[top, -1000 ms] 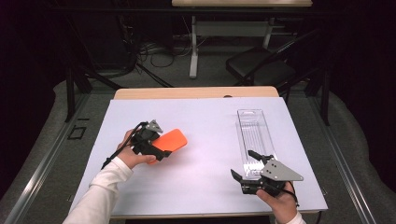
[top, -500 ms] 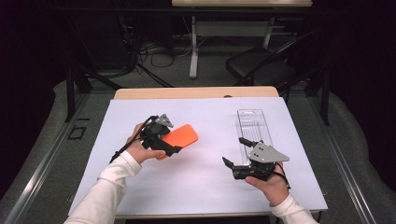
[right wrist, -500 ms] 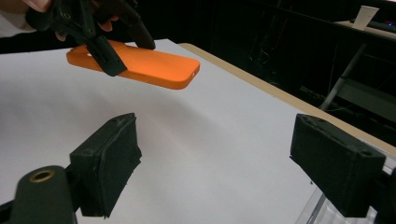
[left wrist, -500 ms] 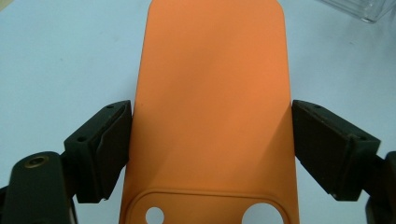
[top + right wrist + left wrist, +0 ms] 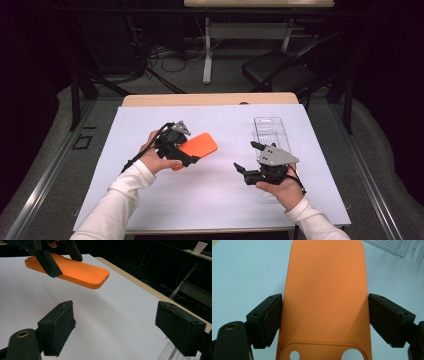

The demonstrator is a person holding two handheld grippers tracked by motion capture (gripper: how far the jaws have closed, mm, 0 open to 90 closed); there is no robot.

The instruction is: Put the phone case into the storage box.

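Left claw (image 5: 192, 150) clamped on orange case (image 5: 199, 146), mid-table, off sheet.

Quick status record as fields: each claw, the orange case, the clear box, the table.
left claw: shut on the orange case, gripping its long sides
case: held off the table, free end towards the clear box
right claw: open, nothing between its pads, apart from the case
clear box: on the sheet, beyond the right claw
table: covered by a white sheet
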